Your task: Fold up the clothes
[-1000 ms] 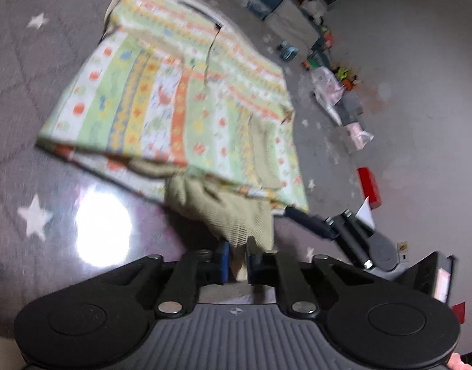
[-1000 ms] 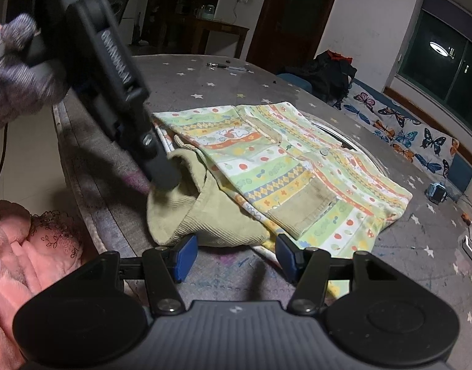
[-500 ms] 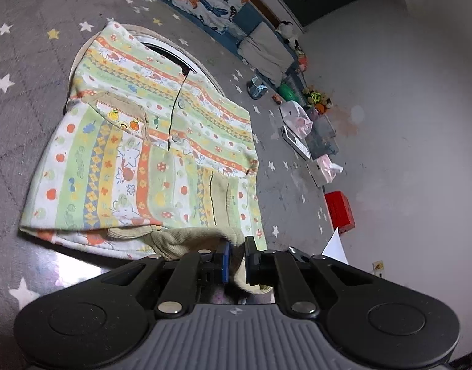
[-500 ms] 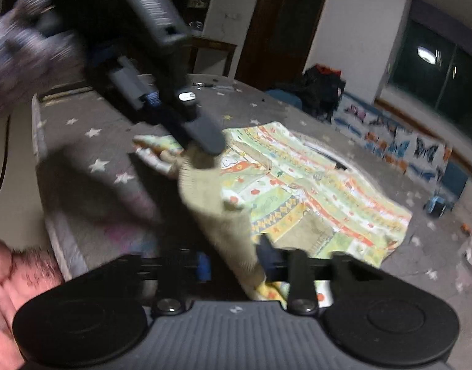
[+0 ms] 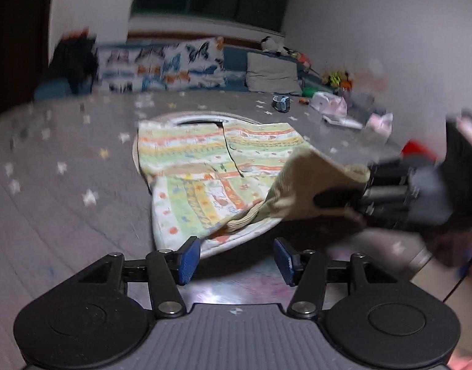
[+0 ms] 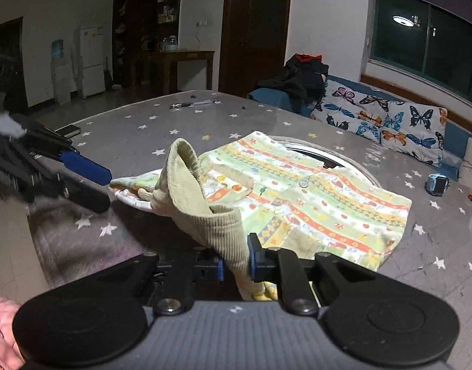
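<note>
Right wrist view shows the right gripper (image 6: 235,260) near the bottom edge, its blue pads pinched on a ribbed khaki cuff (image 6: 205,215) and closing on it. The cuff belongs to a striped, patterned shirt (image 6: 313,197) that lies spread on the grey star-printed bench (image 6: 137,135), its far edge over a round white rim that is mostly covered. The cuff is lifted off the bench and folds over in a loop to the left of the pinch; its lower end drops behind the gripper body and is cut off. On the left the left gripper (image 6: 94,185) reaches in, blurred, its two fingers apart with nothing between them and clear of the cloth. A corner of pink clothing (image 6: 2,333) shows at the near left, mostly out of frame.

In the left wrist view the whole picture is smeared by motion. The left gripper (image 5: 237,257) stands spread, its jaws opening, and only the near hem of the shirt (image 5: 205,182) lies beyond the gap, not between the pads. At the right the right gripper (image 5: 364,188) is a dark blur holding the cuff (image 5: 310,182) up; its fingertips cannot be made out there. Small objects along the far right of the bench are too blurred to name.
</note>
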The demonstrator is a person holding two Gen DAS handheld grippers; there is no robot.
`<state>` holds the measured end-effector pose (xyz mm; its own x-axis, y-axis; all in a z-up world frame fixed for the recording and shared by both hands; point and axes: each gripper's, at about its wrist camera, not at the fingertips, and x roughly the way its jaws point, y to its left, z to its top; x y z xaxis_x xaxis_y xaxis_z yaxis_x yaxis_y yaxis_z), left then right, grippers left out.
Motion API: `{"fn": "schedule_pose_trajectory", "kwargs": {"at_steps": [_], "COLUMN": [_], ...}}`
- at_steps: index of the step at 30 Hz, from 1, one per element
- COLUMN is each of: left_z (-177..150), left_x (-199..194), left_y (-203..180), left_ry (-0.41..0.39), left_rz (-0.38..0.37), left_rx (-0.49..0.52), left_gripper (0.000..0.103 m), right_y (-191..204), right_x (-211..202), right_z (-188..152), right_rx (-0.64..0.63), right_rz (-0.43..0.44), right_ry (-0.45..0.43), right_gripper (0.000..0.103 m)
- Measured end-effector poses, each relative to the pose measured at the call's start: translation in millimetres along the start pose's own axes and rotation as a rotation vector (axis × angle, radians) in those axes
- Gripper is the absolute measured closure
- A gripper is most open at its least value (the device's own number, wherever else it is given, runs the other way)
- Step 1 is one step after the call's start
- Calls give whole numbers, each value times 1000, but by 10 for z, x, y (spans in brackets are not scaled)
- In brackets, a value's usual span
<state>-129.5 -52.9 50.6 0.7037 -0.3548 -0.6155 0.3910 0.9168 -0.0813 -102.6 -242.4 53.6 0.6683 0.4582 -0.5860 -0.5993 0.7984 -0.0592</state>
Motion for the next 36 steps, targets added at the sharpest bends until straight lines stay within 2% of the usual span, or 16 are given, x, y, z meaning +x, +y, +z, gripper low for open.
{"fn": "schedule_pose_trajectory", "kwargs": {"at_steps": [2, 7, 12, 13, 14, 16, 17, 19, 20, 28, 31, 36], "left_z": [-28, -78, -184, -211, -232, -247, -246, -233, -221, -271, -322, -426], "left_x": [50, 208, 304, 316, 334, 362, 370, 375, 372, 82, -131, -528], "left_y": [-74, -143, -267, -278, -280, -260, -246, -214, -199, -315, -401, -520], "left_ry": [-24, -35, -82, -90, -93, -97, -100, -107, -111, -135, -111, -24], "left_rz": [49, 119, 198, 206, 215, 212, 206, 192, 187, 149, 96, -20], "left_rx": [75, 192, 409, 451, 482, 524, 533, 535, 526, 523, 506, 440], "left_gripper": [45, 44, 45, 49, 57, 68, 79, 91, 93, 96, 96, 96], "right_y": [-3, -15, -27, -27, -22, -13, -11, -2, 9, 99, 167, 356], "right_x": [3, -1, 3, 0, -5, -16, -18, -26, -36, -317, -524, -949], "right_z": [19, 48, 58, 59, 59, 60, 58, 51, 46, 2, -39, -110], "right_rx": [1, 4, 12, 13, 13, 14, 12, 12, 12, -2, -12, -33], "right_rz": [-5, -17, -29, -31, -34, -39, -40, -42, -43, -31, -5, 58], "right_ry": [-2, -13, -22, -25, -28, -33, -36, -43, -46, -80, -72, -28], "right_gripper": [90, 90, 90, 90, 90, 91, 91, 93, 94, 97, 97, 97]}}
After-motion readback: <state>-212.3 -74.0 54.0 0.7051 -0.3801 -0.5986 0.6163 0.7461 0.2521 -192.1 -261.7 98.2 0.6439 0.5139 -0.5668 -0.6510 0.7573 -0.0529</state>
